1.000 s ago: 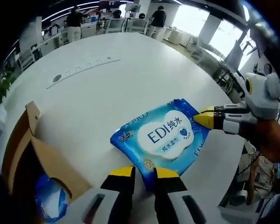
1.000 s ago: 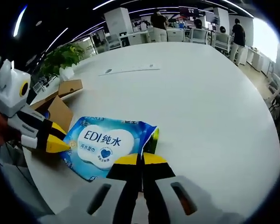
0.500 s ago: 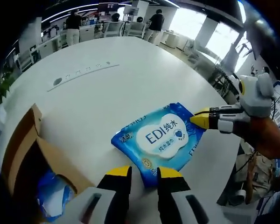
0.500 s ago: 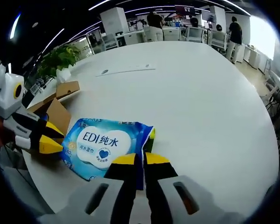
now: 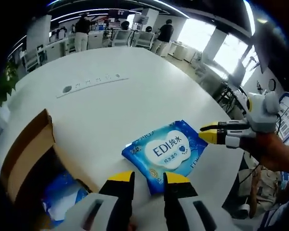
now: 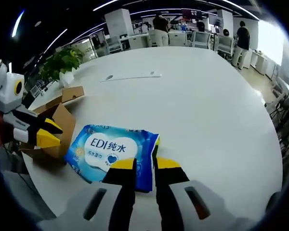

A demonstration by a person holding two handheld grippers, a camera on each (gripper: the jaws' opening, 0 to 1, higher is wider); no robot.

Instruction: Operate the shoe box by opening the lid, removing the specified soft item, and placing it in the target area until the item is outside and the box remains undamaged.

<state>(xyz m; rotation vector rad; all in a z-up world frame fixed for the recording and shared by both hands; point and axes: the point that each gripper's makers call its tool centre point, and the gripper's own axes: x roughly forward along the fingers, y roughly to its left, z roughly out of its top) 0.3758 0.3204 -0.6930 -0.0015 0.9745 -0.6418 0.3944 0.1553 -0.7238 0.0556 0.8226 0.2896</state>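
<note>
**Wipes out, placement pretty much wrapped up**

The big white round table (image 5: 135, 96) is seen carrying everything. At its edge the cardboard shoe box (image 5: 26, 159) is left with its lid folded open, and something blue is still glimpsed inside. The blue wipes pack (image 6: 113, 153) is laid flat on the table just beside the box, clear of it. So the placing step looks to be at its end.

The left gripper (image 5: 148, 178) is held parted, nothing between the jaws, just short of the pack's near edge. The right gripper (image 6: 138, 164) is likewise spread and empty at the pack's corner.

Next, both tongs probably just need to be drawn back without the pack or box being nudged.
</note>
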